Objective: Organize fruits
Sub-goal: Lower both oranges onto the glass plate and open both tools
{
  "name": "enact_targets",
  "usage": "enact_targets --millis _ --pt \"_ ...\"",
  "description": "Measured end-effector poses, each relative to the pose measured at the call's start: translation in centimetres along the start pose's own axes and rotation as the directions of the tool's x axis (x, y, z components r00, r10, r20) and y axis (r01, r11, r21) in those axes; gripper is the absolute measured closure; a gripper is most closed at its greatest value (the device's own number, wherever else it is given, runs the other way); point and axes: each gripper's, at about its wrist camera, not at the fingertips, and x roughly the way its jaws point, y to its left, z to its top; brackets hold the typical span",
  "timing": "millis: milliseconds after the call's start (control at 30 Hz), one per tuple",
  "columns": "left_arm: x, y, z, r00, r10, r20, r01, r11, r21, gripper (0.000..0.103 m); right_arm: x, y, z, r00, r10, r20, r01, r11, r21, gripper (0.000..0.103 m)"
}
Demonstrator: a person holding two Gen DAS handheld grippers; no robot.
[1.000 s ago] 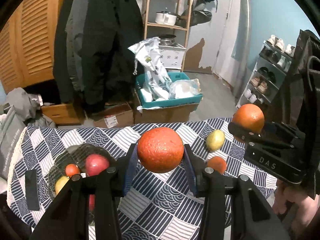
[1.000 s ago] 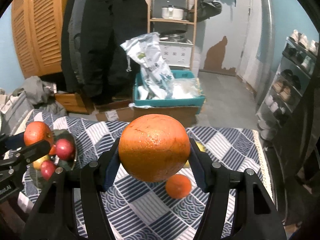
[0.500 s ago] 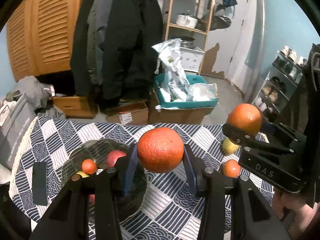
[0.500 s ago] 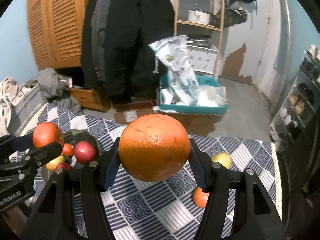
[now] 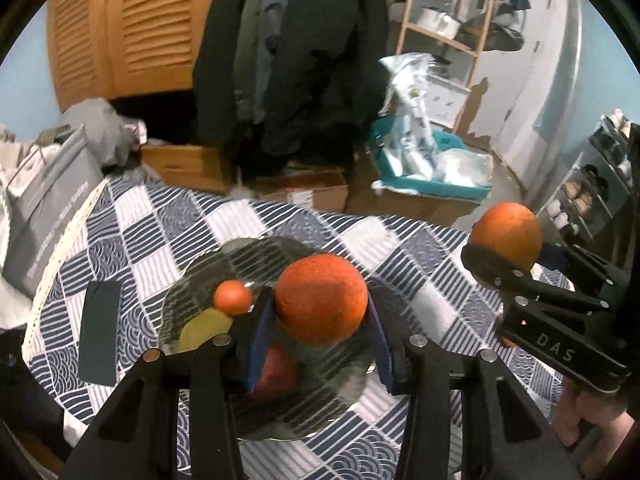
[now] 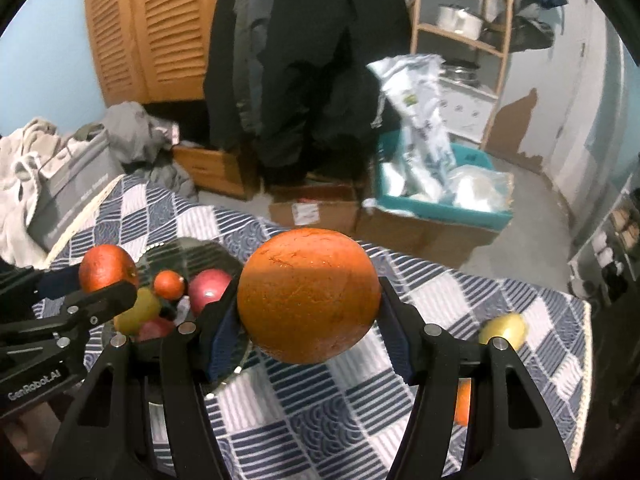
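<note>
Blue and white checked cloth (image 5: 168, 236) covers our table. Our left gripper (image 5: 320, 312) squeezes 1 dark orange round orange (image 5: 321, 299) above the clear glass bowl (image 5: 256, 256) of fruit. Our right gripper (image 6: 308, 300) squeezes 1 big bright orange (image 6: 308, 294) beside that bowl. We see 1 yellow lemon (image 6: 505, 327) on the cloth.

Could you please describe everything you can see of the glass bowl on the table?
The glass bowl is clear and shallow, with fine ribbing and a wavy rim. It sits upright on the blue-and-white patterned tablecloth, toward the table's left side. Inside lie a small orange fruit, a yellow-green fruit and red apples. The left gripper hangs over it, holding an orange above the bowl; whether that orange touches the glass cannot be told.
</note>
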Motion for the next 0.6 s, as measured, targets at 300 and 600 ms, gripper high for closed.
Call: enact_targets --millis 300,600 --pt "2.8 4.3 -2.4 0.994 0.062 -0.095 -0.068 0.996 -0.060 0.058 4.0 3.2 -0.9 0.994 0.064 -0.092 -0.067 0.997 -0.029 0.040" --pt "4.3 7.1 -4.3 0.983 0.074 -0.170 -0.093 0.990 -0.106 0.057 8.1 5.3 -2.8 0.974 0.098 -0.206 -0.108 0.993 -0.037 0.040"
